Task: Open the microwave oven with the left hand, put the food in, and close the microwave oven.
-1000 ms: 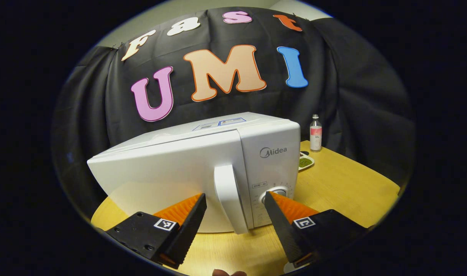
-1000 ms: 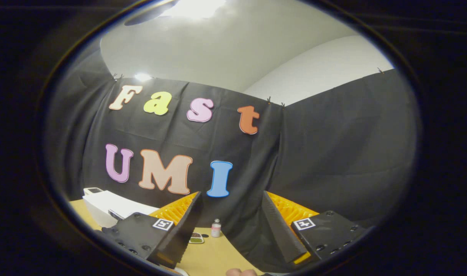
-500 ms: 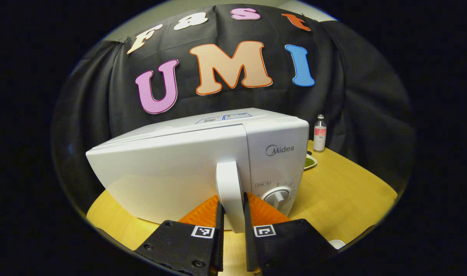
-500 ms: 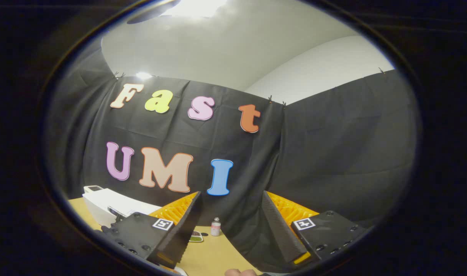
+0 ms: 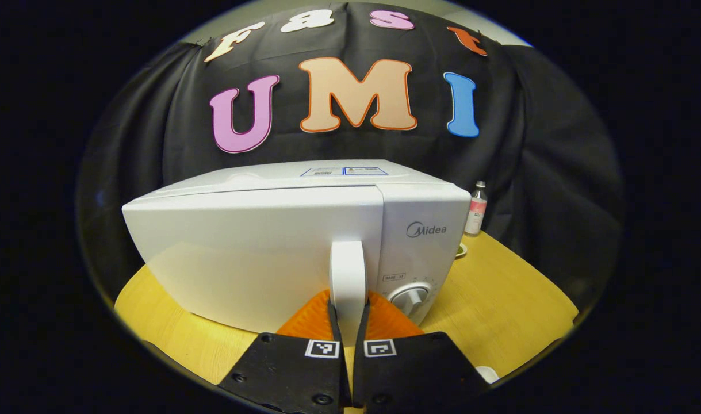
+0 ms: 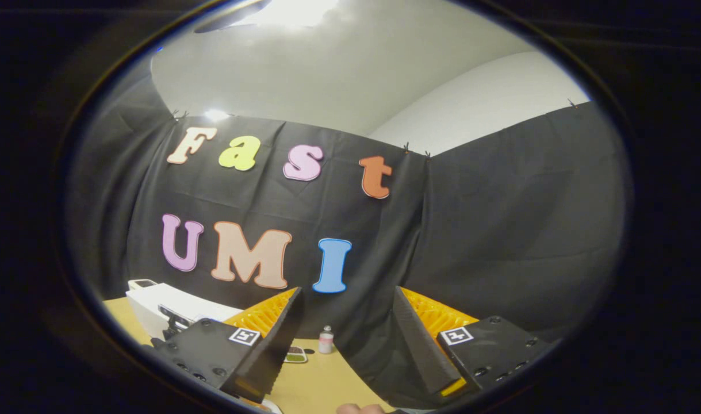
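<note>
The left gripper [image 5: 347, 322] has squeezed in since a second ago: back then its two fingers stood wide apart on each side of the handle [image 5: 347, 276], and now both press on it. The white microwave oven [image 5: 281, 241] sits on the wooden table [image 5: 500, 305] with its door shut. The right gripper [image 6: 344, 333] has hardly moved; it is held up with fingers wide apart and holds nothing. The plate of food [image 6: 295, 356] lies beside a small bottle [image 6: 326, 340].

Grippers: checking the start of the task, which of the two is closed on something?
The left gripper, clamped on the microwave handle; the right gripper stands open, holding nothing.
</note>
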The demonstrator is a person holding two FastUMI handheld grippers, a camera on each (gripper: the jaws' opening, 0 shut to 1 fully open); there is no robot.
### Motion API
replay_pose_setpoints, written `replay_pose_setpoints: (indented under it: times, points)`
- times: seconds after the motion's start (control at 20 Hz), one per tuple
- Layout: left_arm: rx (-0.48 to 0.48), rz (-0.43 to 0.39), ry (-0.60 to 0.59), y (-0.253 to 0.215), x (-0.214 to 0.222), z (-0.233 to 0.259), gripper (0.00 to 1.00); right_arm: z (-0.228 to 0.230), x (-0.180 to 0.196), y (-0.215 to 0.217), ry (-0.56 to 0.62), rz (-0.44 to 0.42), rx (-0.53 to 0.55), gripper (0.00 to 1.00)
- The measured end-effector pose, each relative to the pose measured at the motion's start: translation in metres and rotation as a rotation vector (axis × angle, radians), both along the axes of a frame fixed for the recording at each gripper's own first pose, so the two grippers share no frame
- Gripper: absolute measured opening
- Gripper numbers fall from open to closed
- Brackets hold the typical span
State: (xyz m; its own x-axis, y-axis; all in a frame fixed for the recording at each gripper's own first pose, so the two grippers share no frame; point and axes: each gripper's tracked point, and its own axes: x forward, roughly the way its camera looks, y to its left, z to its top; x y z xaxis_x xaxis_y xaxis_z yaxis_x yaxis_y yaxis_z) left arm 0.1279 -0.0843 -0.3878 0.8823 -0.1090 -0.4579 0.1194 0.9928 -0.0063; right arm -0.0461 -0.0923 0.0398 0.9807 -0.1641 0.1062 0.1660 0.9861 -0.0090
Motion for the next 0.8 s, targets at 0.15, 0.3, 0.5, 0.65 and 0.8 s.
replay_pose_setpoints:
  times: [0.15, 0.3, 0.5, 0.65, 0.8]
  points:
    - [-0.014, -0.007, 0.026, 0.0, -0.001, -0.001, 0.0, 0.0, 0.003, 0.001, -0.007, 0.004, 0.012, 0.97]
    - [-0.015, -0.002, 0.012, 0.006, -0.03, 0.006, 0.01, -0.005, 0.005, 0.002, -0.006, 0.0, 0.025, 0.96]
    - [-0.021, -0.056, 0.04, 0.019, -0.072, 0.008, 0.0, -0.023, 0.015, 0.015, 0.026, 0.035, 0.071, 0.96]
    - [-0.026, -0.113, 0.04, 0.027, -0.098, 0.011, 0.01, -0.031, 0.023, 0.025, 0.041, 0.055, 0.086, 0.98]
    - [-0.035, -0.153, 0.027, 0.042, -0.121, 0.016, 0.0, -0.036, 0.026, 0.04, 0.043, 0.081, 0.122, 0.97]
